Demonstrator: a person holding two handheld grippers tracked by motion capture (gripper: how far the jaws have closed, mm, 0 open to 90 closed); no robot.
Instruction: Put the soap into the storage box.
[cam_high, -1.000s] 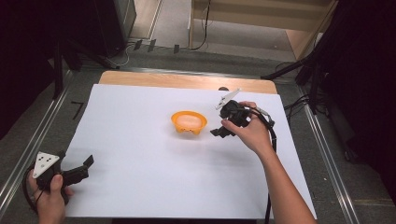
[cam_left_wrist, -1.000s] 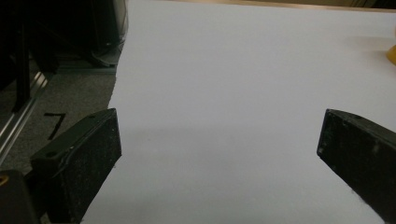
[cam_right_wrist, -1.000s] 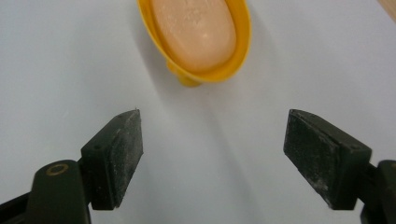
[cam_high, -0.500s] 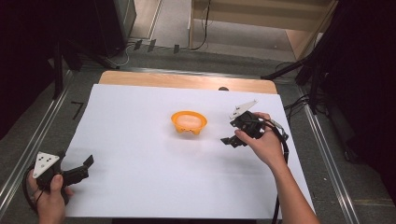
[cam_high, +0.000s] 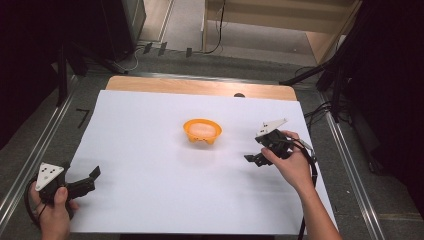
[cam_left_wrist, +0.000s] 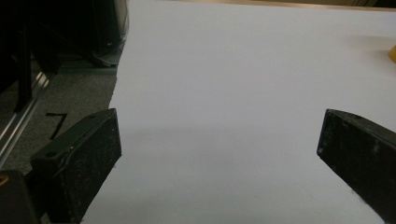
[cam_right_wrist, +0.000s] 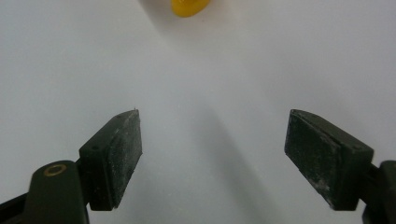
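High view: an orange bowl (cam_high: 202, 131) sat near the middle of the white sheet (cam_high: 150, 150), upright, something pale inside. The right gripper (cam_high: 256, 159) hovered well to its right, jaws spread, holding nothing. The left gripper (cam_high: 87, 181) rested at the sheet's near-left corner, likewise released. The bowl appeared light, rigid plastic, probably slippery; its rim was judged the best hold. A wooden table edge (cam_high: 200, 86) and grey floor (cam_high: 180, 55) lay beyond.

Left gripper view: jaws wide apart over bare sheet.

Right gripper view: jaws apart, empty; the bowl's edge (cam_right_wrist: 189, 8) showed ahead.
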